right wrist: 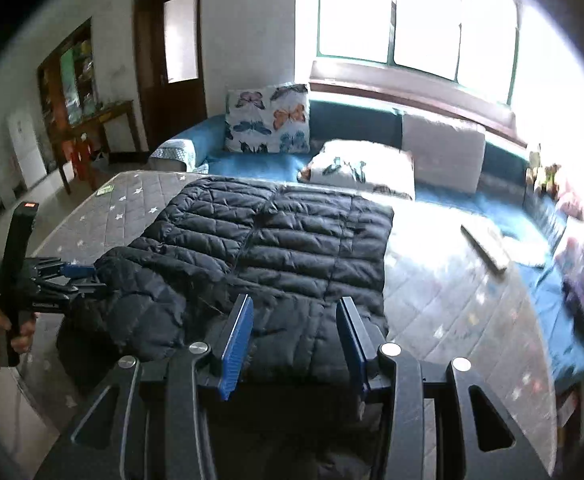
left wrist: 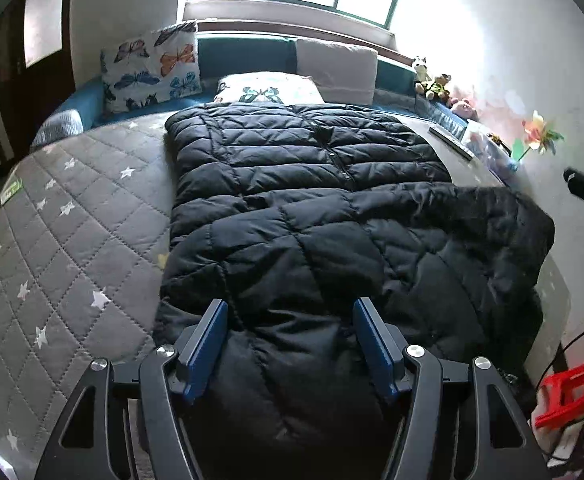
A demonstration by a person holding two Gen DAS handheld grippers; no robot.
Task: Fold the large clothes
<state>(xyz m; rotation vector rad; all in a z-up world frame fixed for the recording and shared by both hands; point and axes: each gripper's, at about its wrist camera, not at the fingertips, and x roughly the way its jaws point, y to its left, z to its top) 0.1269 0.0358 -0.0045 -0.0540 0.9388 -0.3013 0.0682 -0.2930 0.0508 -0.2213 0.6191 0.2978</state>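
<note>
Left wrist view, fingers: our left gripper [left wrist: 290,312] stands spread, nothing pinched; both blue pads hover over the black puffer jacket [left wrist: 311,208].
Left wrist view, jacket: it lies on the grey star-quilted mattress [left wrist: 72,220], long axis running straight away from us toward the butterfly pillow [left wrist: 152,68]; a folded-over part bulges on the right.
Right wrist view, fingers: our right gripper [right wrist: 293,314] is likewise released, jaws apart above the jacket's [right wrist: 284,240] near edge.
Right wrist view, left gripper [right wrist: 72,276]: its tips sit at the jacket's left bulge; we cannot tell contact.
Nearer hand: we judge each gripper nearest its own near corner.
</note>
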